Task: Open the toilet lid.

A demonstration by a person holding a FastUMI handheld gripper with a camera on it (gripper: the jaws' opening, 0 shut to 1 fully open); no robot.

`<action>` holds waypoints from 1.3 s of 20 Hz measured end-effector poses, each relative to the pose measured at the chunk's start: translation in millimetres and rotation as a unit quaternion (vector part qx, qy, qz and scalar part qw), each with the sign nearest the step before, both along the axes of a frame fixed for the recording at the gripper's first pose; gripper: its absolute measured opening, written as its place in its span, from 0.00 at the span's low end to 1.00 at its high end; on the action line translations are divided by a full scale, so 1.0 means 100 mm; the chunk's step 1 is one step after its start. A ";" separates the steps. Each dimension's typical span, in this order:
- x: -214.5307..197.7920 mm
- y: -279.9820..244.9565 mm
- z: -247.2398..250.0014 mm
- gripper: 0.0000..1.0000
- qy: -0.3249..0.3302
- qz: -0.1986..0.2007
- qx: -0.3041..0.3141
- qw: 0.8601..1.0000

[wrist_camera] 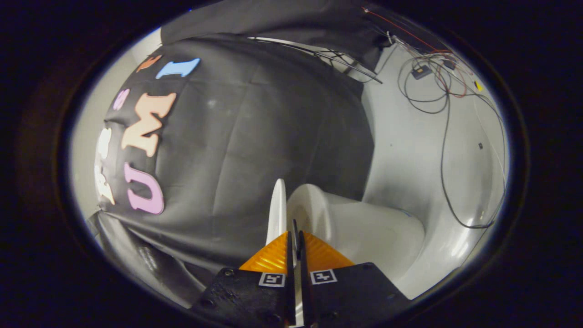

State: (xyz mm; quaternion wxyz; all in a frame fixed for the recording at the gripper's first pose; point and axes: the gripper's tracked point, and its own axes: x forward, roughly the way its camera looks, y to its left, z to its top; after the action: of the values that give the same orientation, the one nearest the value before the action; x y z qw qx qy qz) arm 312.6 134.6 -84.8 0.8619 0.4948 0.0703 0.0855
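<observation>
The white toilet lid (277, 207) shows edge-on as a thin blade running out from between my fingers. My gripper (295, 239) is shut on the lid's edge, with one finger on each face. Just to the right of the lid lie the white seat ring and toilet body (364, 228), so the lid stands lifted away from the seat. The view is rolled sideways. The hinge end of the lid is hidden behind its edge.
The black cloth booth wall (255, 136) hangs close behind the lid. On the white surface to the right run several thin black and red cables (444, 136) and a small dark box (421, 71).
</observation>
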 end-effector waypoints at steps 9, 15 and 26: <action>-0.28 0.98 1.20 0.06 -0.108 0.014 -0.103 0.989; -0.43 1.72 1.64 0.12 -0.140 0.037 -0.189 0.971; -0.68 3.03 1.94 0.12 -0.192 0.092 -0.328 0.920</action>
State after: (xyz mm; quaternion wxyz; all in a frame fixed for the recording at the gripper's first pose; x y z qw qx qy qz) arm 244.8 437.8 109.4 0.9613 0.1495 -0.0278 0.2297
